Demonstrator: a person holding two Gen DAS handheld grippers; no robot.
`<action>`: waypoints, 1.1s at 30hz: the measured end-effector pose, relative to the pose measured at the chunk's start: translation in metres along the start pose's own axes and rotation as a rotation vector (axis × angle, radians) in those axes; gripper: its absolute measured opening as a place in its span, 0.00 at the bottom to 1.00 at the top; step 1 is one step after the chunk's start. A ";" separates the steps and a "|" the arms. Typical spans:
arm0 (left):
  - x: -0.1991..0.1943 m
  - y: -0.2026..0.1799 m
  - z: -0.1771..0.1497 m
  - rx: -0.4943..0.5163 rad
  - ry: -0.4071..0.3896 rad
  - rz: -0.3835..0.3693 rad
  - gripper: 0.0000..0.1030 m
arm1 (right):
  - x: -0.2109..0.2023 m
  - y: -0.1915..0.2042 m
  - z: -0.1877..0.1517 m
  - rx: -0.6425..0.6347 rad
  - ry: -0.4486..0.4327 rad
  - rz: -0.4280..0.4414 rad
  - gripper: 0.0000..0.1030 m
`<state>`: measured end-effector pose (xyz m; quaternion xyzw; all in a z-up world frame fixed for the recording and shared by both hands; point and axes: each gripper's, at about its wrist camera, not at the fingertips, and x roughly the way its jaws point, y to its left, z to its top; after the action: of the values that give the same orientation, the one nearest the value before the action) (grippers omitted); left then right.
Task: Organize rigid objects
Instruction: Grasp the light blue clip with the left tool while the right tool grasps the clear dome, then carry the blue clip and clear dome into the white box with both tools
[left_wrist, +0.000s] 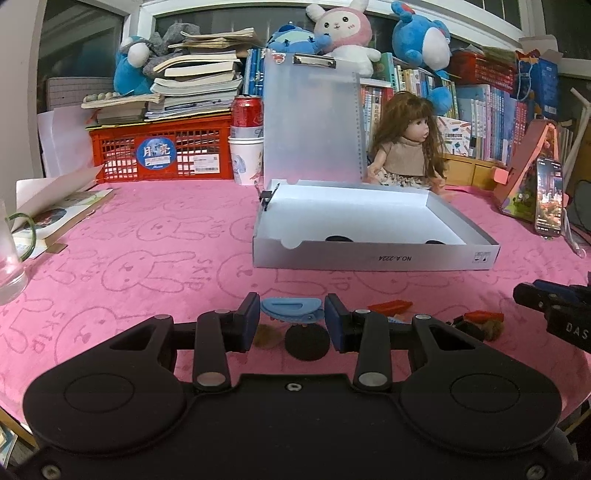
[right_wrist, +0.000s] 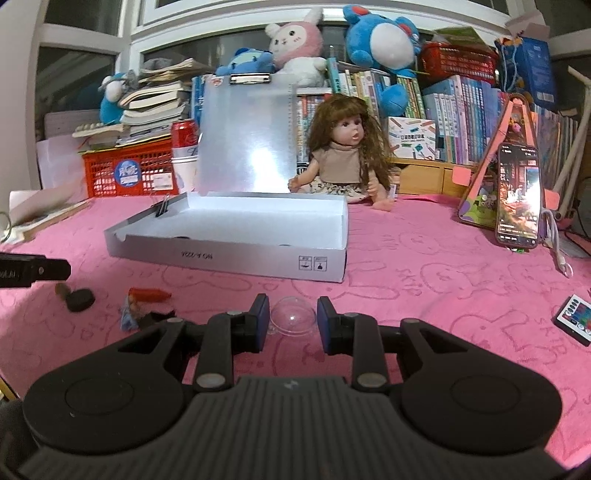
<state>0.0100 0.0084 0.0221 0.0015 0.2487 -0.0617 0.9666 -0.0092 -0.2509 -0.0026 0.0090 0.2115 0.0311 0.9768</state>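
Both grippers sit low over the pink cloth (left_wrist: 147, 236), each lined up w/ one small item, prob. so two pickups can go at once. Left gripper (left_wrist: 291, 321): fingers moderately apart, blue pads either side of a blue clip (left_wrist: 291, 309) that lies between them on the cloth; gaps show on both sides, so it brackets the clip w/o gripping yet. A black disc (left_wrist: 307, 341) lies just nearer than the clip, under the finger line, w/ a brownish bit beside it. Right gripper (right_wrist: 291, 318): same story, fingers apart around a clear dome (right_wrist: 293, 314) resting on the cloth, not pinched as far as I can tell. Dome is smooth and see-through, so likely slippery; a centred squeeze looks wise. The white box (left_wrist: 369, 254) stands open on the far side of both grippers, lid propped upright at the back, presumably so items drop straight in; two dark round things already show at its near inner wall, hard to ID. Between the two grippers lies the leftover scatter: orange pieces (right_wrist: 149, 294), a dark lump (right_wrist: 79, 299), some mixed bits, all apart from the box. Doll (right_wrist: 347, 147), phone (right_wrist: 517, 195) and remote (right_wrist: 574, 319) sit far or right, likely not part of the sort.
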 end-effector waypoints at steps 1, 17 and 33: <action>0.001 -0.001 0.002 -0.001 0.001 -0.006 0.35 | 0.001 0.000 0.002 0.004 0.001 -0.002 0.31; 0.034 -0.013 0.054 -0.014 0.015 -0.079 0.35 | 0.037 -0.012 0.051 0.099 0.041 0.020 0.31; 0.127 -0.016 0.122 -0.058 0.148 -0.092 0.35 | 0.113 -0.027 0.108 0.219 0.187 0.061 0.31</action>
<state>0.1767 -0.0265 0.0683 -0.0332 0.3210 -0.0987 0.9414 0.1399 -0.2709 0.0486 0.1190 0.3034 0.0384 0.9446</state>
